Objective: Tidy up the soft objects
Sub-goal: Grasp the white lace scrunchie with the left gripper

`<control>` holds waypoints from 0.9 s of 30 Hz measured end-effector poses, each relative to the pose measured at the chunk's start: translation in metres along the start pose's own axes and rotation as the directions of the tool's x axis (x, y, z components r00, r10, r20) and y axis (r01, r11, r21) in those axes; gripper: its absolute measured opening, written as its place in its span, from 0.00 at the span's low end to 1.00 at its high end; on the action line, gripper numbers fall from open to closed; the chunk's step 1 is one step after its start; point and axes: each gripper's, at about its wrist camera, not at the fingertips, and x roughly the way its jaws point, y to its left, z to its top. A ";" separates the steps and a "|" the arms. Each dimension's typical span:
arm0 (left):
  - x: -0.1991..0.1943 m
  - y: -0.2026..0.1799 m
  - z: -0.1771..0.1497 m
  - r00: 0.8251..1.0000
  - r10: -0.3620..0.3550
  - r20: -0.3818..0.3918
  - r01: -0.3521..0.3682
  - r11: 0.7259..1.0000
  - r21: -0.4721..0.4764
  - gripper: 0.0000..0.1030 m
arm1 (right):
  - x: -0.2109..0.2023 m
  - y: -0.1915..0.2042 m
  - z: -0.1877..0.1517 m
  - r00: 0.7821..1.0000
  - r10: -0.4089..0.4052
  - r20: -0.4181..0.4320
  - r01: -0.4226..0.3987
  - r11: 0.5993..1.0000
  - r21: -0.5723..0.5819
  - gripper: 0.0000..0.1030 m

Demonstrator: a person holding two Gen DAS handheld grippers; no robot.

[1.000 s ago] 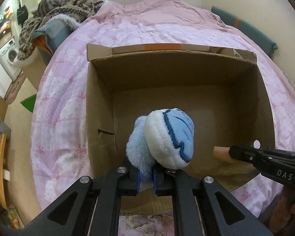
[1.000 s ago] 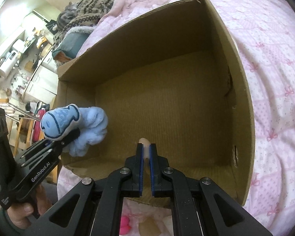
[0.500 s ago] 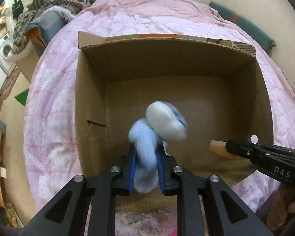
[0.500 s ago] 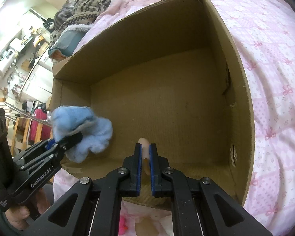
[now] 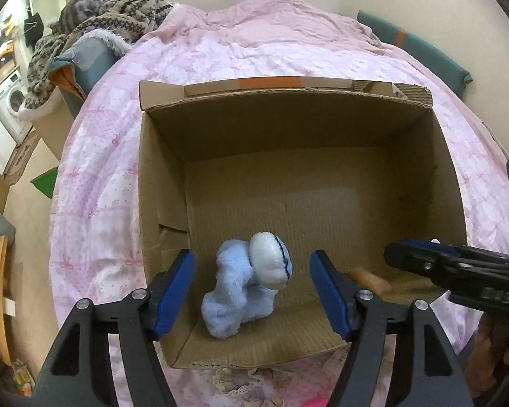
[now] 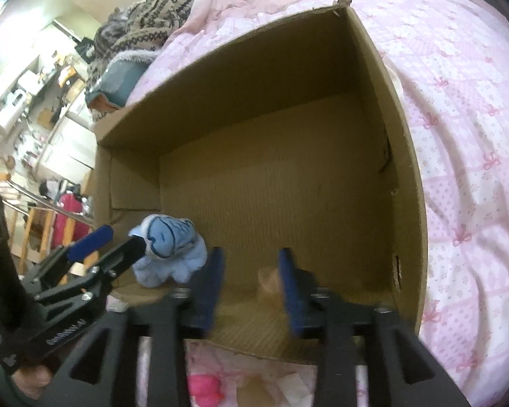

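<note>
Open cardboard box (image 5: 163,176) on pink bedspread (image 5: 95,183). Left gripper (image 5: 252,291): jaws spread wide, holding nothing. Blue plush toy (image 5: 246,291) on box floor, near-left corner, between spread fingers. Right gripper (image 6: 251,288): jaws spread; blurred peach-coloured soft object (image 6: 269,283) between them, contact unclear.

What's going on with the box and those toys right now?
A person with a claw in each hand is putting soft toys into the cardboard box on the pink bed. The left claw is open, and the blue plush sits on the box floor between its fingers. The right claw is open too, with a small tan toy, blurred, beside its right finger.
</note>
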 end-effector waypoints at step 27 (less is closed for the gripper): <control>-0.042 0.019 -0.009 0.998 0.000 0.065 0.005 0.997 -0.075 0.66 | -0.049 0.009 -0.011 0.991 -0.007 0.137 0.015 0.998 -0.058 0.65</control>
